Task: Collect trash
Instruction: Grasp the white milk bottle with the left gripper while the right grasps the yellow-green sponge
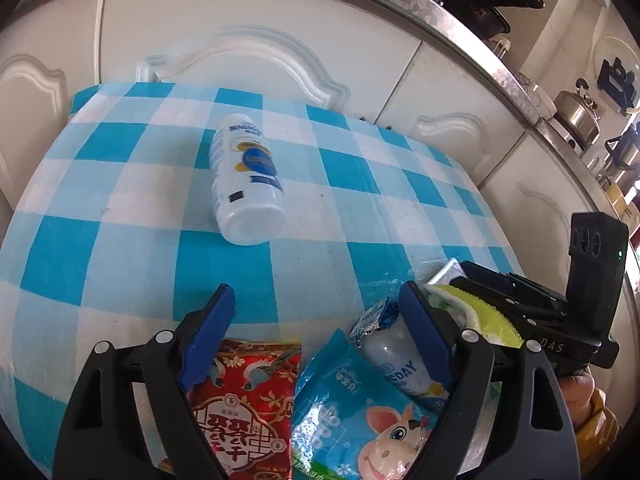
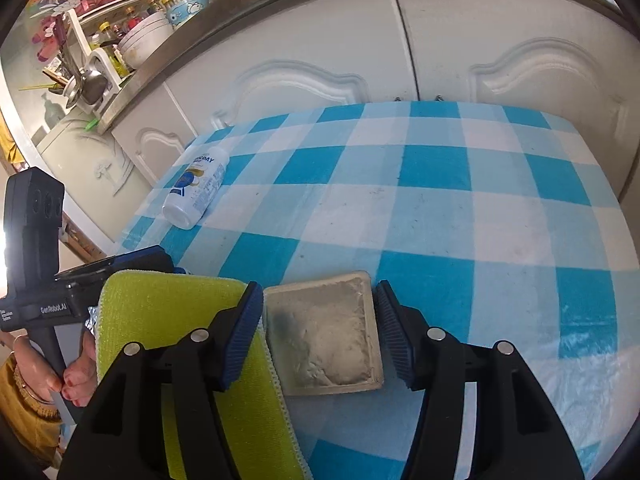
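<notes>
My left gripper (image 1: 320, 312) is open over the near edge of the checked table (image 1: 120, 208). Between its blue fingers lie a red snack packet (image 1: 248, 408), a blue packet with a cartoon pig (image 1: 352, 412) and a small foil-topped bottle (image 1: 396, 356) that leans by the right finger. Farther back a white bottle (image 1: 246, 180) lies on its side, also in the right wrist view as the white bottle (image 2: 196, 188). My right gripper (image 2: 320, 320) is shut on a flat beige square packet (image 2: 324, 336), pads against both its edges. A yellow-green cloth (image 2: 180, 320) lies under its left finger.
White cabinet doors (image 2: 320, 52) stand right behind the table. The counter above carries a black pan (image 1: 460, 0), a kettle (image 1: 580, 116) and a dish rack (image 2: 100, 52). A hand (image 2: 76, 376) holds the left gripper's handle at the table's left edge.
</notes>
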The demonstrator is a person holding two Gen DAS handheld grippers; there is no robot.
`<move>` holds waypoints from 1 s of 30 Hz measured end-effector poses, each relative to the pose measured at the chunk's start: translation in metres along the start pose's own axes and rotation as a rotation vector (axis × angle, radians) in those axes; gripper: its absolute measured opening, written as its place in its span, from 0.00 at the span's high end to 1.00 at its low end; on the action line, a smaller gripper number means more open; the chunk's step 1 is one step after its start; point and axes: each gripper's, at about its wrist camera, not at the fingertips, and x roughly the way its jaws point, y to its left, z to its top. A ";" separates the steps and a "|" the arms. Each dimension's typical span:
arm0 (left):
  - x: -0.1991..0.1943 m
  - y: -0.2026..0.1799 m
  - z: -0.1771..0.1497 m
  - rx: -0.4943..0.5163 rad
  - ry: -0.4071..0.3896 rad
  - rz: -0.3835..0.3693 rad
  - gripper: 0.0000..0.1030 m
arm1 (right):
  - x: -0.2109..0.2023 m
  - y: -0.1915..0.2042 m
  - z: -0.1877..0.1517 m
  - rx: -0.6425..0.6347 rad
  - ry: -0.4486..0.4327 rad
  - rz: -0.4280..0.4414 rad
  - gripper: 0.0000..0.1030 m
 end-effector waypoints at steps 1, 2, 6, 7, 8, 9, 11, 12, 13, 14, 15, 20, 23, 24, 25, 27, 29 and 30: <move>-0.002 0.001 0.002 -0.001 -0.009 0.014 0.18 | -0.006 -0.003 -0.003 0.015 -0.018 -0.005 0.35; -0.004 0.001 0.006 0.003 -0.018 0.029 0.18 | -0.012 -0.006 -0.005 0.029 -0.041 -0.004 0.29; -0.003 -0.003 0.030 0.035 -0.042 0.106 0.18 | -0.040 -0.004 -0.013 0.045 -0.108 0.040 0.20; 0.000 -0.006 0.038 0.051 -0.044 0.114 0.18 | -0.044 -0.001 -0.016 0.041 -0.108 0.059 0.17; 0.003 -0.008 0.044 0.061 -0.045 0.125 0.18 | -0.046 0.004 -0.019 0.033 -0.107 0.072 0.13; 0.008 -0.009 0.051 0.065 -0.042 0.136 0.18 | -0.047 0.009 -0.022 0.022 -0.101 0.079 0.12; 0.021 -0.007 0.062 0.055 -0.016 0.146 0.18 | -0.044 0.021 -0.027 -0.011 -0.063 0.084 0.12; 0.029 -0.005 0.067 0.047 0.005 0.155 0.20 | -0.041 0.025 -0.029 -0.022 -0.044 0.085 0.11; 0.036 -0.005 0.069 0.043 0.020 0.165 0.26 | -0.038 0.028 -0.031 -0.027 -0.029 0.085 0.10; 0.041 -0.004 0.071 0.040 0.034 0.176 0.34 | -0.035 0.030 -0.033 -0.024 -0.017 0.089 0.09; 0.047 -0.004 0.073 0.042 0.052 0.188 0.38 | -0.033 0.031 -0.035 -0.018 -0.008 0.097 0.08; 0.056 -0.002 0.071 0.050 0.071 0.210 0.57 | -0.028 0.032 -0.040 0.028 0.016 0.121 0.07; 0.054 -0.003 0.069 0.051 0.061 0.221 0.57 | -0.026 0.035 -0.042 0.030 0.020 0.137 0.07; 0.051 -0.003 0.068 0.048 0.054 0.223 0.57 | -0.027 0.038 -0.043 0.021 0.016 0.134 0.07; 0.048 -0.003 0.067 0.044 0.044 0.221 0.57 | -0.028 0.041 -0.044 0.006 0.008 0.128 0.07; 0.039 -0.004 0.067 0.035 0.020 0.217 0.57 | -0.032 0.046 -0.046 -0.032 -0.019 0.107 0.07; 0.029 -0.006 0.066 0.032 0.000 0.219 0.57 | -0.032 0.051 -0.048 -0.056 -0.004 0.093 0.07; 0.023 -0.007 0.064 0.031 -0.010 0.222 0.57 | -0.032 0.052 -0.049 -0.058 0.007 0.091 0.07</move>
